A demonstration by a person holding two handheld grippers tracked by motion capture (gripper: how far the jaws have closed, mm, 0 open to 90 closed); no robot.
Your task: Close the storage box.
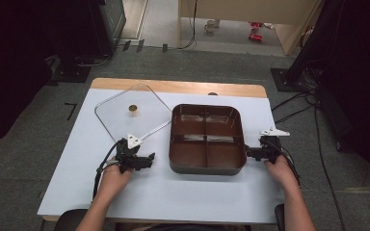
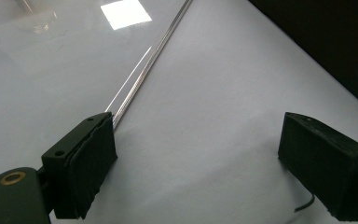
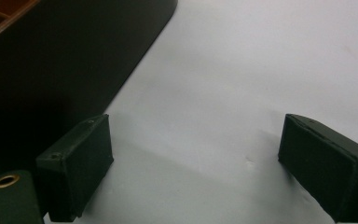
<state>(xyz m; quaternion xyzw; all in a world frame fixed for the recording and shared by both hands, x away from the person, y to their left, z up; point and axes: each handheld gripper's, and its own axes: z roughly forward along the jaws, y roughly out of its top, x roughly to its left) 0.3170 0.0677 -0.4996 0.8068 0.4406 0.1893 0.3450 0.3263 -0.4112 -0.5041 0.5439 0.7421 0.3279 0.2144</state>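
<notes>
Glass is what your left gripper (image 1: 147, 160) works beside: the clear square lid (image 1: 125, 108) lies flat on the white worktop (image 1: 183, 192), with its small brass knob (image 1: 132, 109) near the middle and its near corner just at 12 o'clock of your left hand. The brown four-part pot (image 1: 207, 139) sits at 3 o'clock of the lid, their edges close or touching; I cannot tell which.

Judging by the layout, the step is to take the lid and set it on the pot. To do it well, slide one finger under the metal rim (image 2: 154, 51) and close squarely across it, since thin glass will slip from a shallow pinch. Keep the lid level as you lift.

Your left fingers (image 2: 91, 163) stand wide apart and hold nothing; the rim runs away at 1 o'clock from the left one, seemingly touching its tip. Your right gripper (image 1: 251, 153) waits at 3 o'clock of the pot, its fingers (image 3: 81, 161) also spread wide and empty, the pot wall just beside the left one.
</notes>
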